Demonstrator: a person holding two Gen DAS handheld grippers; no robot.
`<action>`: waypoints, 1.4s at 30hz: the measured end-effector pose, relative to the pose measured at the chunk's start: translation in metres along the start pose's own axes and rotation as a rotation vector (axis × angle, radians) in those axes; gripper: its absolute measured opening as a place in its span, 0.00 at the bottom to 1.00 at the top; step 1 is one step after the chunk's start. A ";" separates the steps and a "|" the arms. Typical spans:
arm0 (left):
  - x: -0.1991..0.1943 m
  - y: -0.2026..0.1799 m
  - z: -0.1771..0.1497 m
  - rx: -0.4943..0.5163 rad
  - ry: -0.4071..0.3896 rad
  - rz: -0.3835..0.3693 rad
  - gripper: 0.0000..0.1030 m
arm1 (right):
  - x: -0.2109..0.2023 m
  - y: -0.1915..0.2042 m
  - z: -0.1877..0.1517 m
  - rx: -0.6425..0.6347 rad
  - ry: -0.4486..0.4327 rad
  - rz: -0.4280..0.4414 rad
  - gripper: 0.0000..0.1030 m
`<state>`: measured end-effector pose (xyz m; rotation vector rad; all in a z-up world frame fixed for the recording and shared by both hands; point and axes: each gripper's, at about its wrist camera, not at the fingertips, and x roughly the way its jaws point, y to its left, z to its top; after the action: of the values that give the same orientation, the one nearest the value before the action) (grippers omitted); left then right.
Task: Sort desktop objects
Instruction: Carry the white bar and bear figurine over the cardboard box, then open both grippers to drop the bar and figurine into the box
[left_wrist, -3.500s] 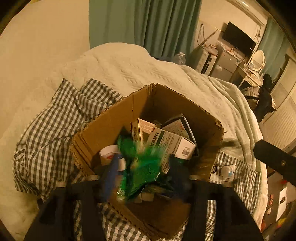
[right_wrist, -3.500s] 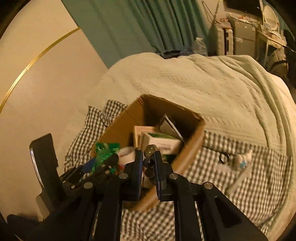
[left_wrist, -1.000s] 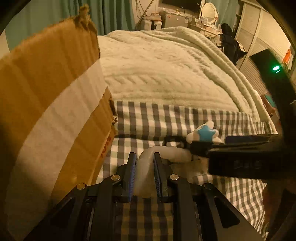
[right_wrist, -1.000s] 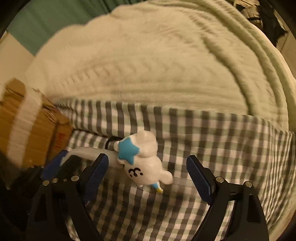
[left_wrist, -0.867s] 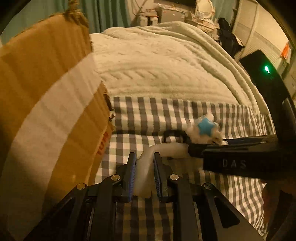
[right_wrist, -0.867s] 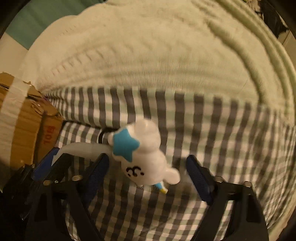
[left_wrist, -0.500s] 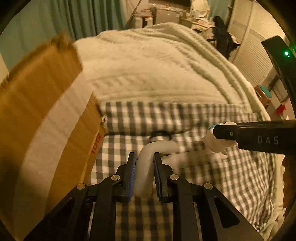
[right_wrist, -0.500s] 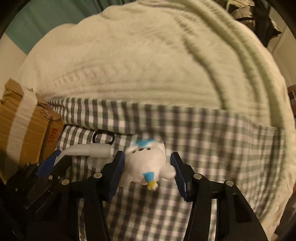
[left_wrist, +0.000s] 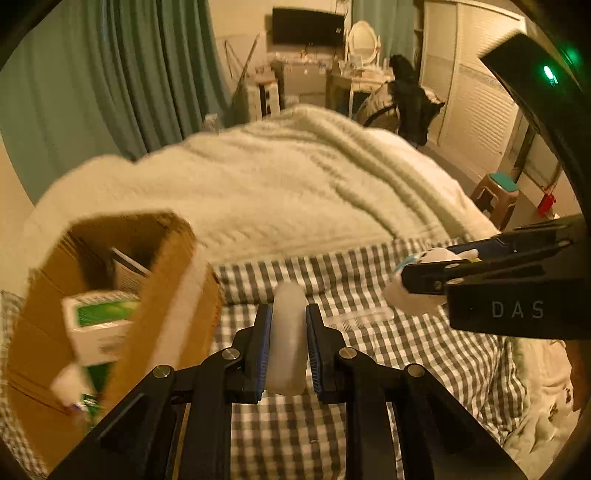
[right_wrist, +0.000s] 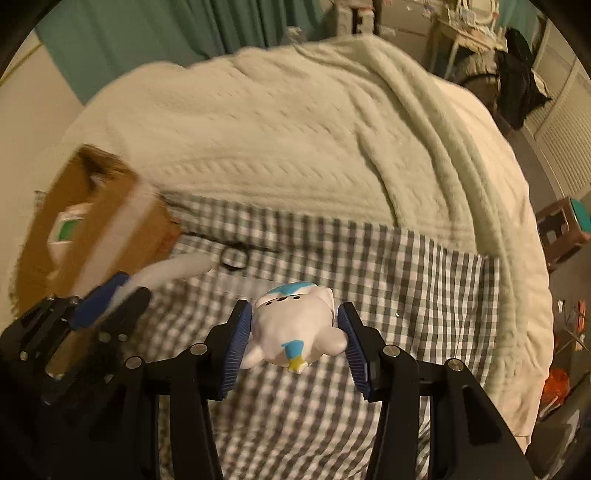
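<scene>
Left hand-held gripper (left_wrist: 288, 345) clamps white tube (left_wrist: 289, 332); right hand-held gripper (right_wrist: 295, 341) clamps white toy (right_wrist: 295, 328)

Since 0.5 s ago I've lifted both loads off the checked cloth (right_wrist: 424, 280): left gripper (left_wrist: 289, 334) raised the white tube (left_wrist: 289, 343), right gripper (right_wrist: 295, 334) the toy (right_wrist: 295, 328). Box (left_wrist: 162, 295) interior now visible.
</scene>
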<state>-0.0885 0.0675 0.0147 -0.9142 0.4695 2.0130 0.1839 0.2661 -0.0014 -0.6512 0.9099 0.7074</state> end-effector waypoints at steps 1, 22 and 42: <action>-0.012 0.002 0.002 -0.001 -0.020 0.003 0.18 | -0.012 0.007 -0.001 -0.004 -0.016 0.015 0.47; -0.099 0.171 -0.036 -0.310 -0.011 0.252 0.18 | -0.053 0.193 0.002 -0.026 -0.153 0.271 0.47; -0.073 0.123 -0.013 -0.298 -0.026 0.165 0.72 | -0.042 0.083 0.012 0.140 -0.237 0.170 0.70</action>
<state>-0.1574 -0.0506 0.0596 -1.0554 0.2388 2.2837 0.1079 0.3142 0.0239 -0.3599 0.7923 0.8451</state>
